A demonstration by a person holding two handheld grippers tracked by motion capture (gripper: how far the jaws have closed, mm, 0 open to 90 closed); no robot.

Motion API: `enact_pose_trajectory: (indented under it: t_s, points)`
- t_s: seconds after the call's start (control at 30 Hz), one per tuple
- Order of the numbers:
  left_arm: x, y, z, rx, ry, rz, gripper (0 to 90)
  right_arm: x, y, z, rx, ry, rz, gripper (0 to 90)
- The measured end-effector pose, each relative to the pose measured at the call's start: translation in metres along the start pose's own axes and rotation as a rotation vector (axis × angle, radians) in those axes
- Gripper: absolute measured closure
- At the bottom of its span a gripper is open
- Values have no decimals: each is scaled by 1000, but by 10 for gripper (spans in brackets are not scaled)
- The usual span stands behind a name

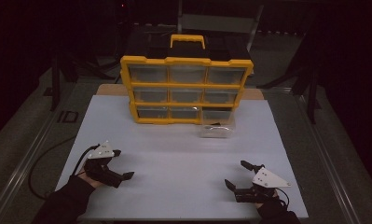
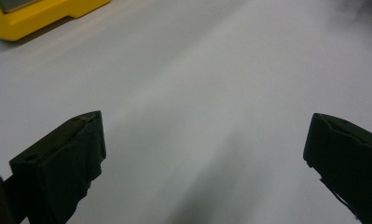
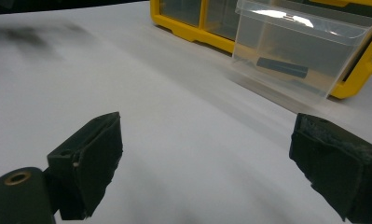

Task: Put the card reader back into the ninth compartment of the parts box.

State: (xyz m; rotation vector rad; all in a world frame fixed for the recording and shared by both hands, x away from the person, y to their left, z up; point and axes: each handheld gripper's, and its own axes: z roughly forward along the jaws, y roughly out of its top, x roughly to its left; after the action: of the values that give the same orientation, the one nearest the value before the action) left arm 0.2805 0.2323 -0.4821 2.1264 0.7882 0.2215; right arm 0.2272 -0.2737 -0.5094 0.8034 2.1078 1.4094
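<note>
A yellow drawer cabinet [image 1: 187, 88] with clear drawers and a carry handle stands at the back of the white table [image 1: 174, 158]. One clear drawer [image 1: 216, 130] lies pulled out on the table in front of its lower right slot; in the right gripper view this drawer [image 3: 295, 56] holds a small dark part [image 3: 281, 67]. My left gripper [image 1: 122, 164] rests open at the near left, nothing between its jaws. My right gripper [image 1: 240, 174] rests open at the near right, also holding nothing. The cabinet's corner [image 2: 39, 16] shows in the left gripper view.
Dark floor and stand legs [image 1: 309, 88] surround the table. A black cable [image 1: 39, 168] trails off the left edge. Bare white table surface lies between the grippers and the cabinet.
</note>
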Motion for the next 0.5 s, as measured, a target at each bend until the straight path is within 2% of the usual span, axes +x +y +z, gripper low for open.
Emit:
enact_pose_trajectory:
  t_s: [0.07,0.2,0.37,0.5]
  points:
    - [0,-5,-3,-14,13,-15,1,0,0,0,-1,-3,8,95]
    - [-4,-14,-4,-29,66,-37,1,0,0,0,3,-1,0,95]
    - [-9,-26,-4,-51,81,-59,1,0,0,0,4,-2,7,95]
    - [-10,-31,-4,-69,111,-62,1,0,0,0,6,1,-7,95]
